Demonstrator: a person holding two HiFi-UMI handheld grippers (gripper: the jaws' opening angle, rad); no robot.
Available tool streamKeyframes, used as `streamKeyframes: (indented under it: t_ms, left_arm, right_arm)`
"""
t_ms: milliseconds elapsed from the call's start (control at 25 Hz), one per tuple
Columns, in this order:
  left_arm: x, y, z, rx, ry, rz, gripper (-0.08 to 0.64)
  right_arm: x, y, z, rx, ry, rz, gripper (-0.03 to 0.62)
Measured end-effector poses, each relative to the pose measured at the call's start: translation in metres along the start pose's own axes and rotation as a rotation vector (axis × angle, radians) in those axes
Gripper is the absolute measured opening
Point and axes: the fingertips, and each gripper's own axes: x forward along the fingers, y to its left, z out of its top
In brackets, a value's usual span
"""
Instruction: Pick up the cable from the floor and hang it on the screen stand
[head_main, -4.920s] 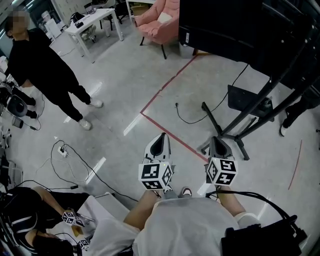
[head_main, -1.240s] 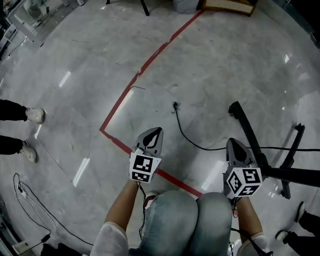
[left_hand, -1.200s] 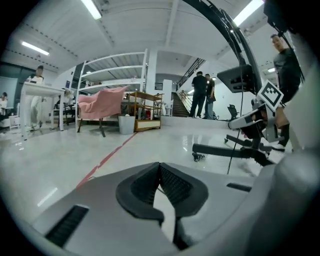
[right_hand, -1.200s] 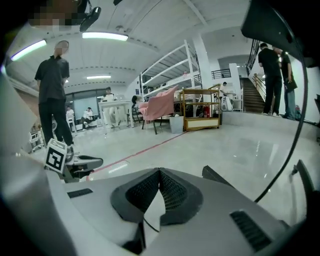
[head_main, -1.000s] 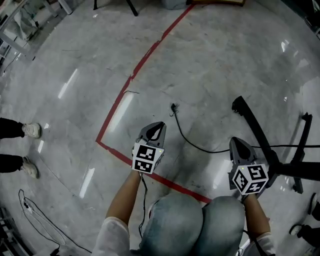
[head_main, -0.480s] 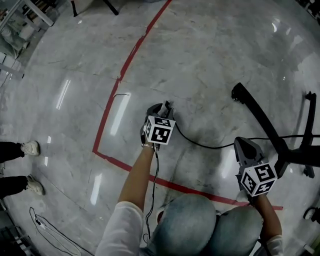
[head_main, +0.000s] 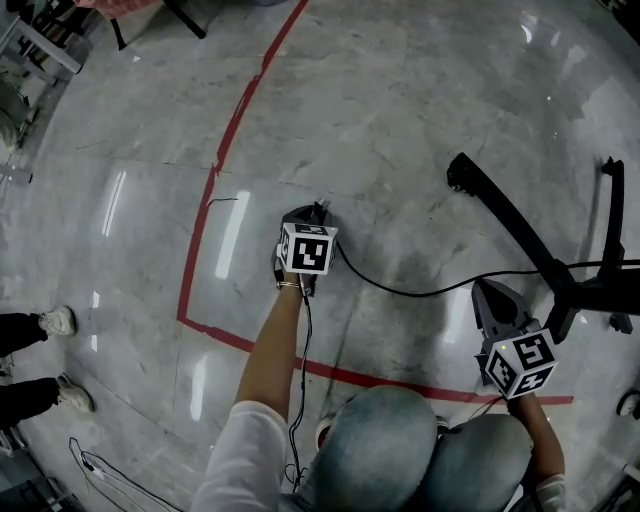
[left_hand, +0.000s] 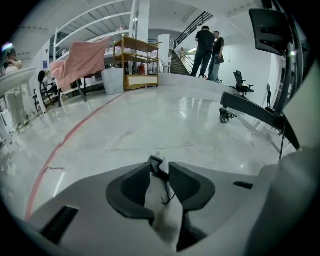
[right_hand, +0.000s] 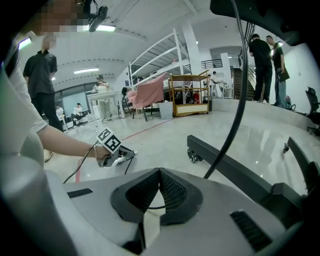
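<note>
step: pickup, grasp stage. The cable (head_main: 420, 293) is flat on the floor (head_main: 400, 110) and nothing is hung yet.
cable: thin and black. It runs out from the screen stand (head_main: 505, 210) base across the floor. Its free plug end is the end farthest from the stand, between the stand leg and the red tape line (head_main: 212, 175).
left gripper (left_hand: 160, 167): down at the plug end, well apart from the stand. Its jaws are spread and have just been closing in a little. The plug sits between the pads with a gap showing, so it isn't pinched.
right gripper (right_hand: 160, 174): low, just beside the stand's base bars. Jaws pressed together, nothing in them.
next move (guess): finish closing the left jaws on the plug or just behind it, then lift and carry it toward the stand.
needs: keep the plug centred between the pads, since the thin cord could slip out sideways.
hang spot: the left gripper view shows the stand's post and screen, but I can't pick a hook.
</note>
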Motion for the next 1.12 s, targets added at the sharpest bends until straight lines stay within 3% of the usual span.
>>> streamKeyframes:
  t_ms: [360,640,840,1120]
  left_arm:
    - [0.004,-0.001,0.004,-0.094,0.059,-0.013,0.121]
    - [-0.014,0.003,0.006,-0.166,-0.038,-0.013,0.043]
    - [-0.024,-0.002,0.004,-0.122,-0.033,-0.012,0.041]
    - [-0.037,-0.015,0.006,-0.112,-0.068,-0.023,0.037]
  right_arm:
    - [-0.005,-0.003,-0.017,0.014,0.021,-0.016,0.018]
    - [-0.009,-0.011,-0.039,0.020,0.060,-0.025,0.018]
    - [-0.005,-0.014,-0.062,-0.008,0.091,0.010,0.020]
    - [0.002,-0.022,-0.076,0.085,0.099,0.049,0.023]
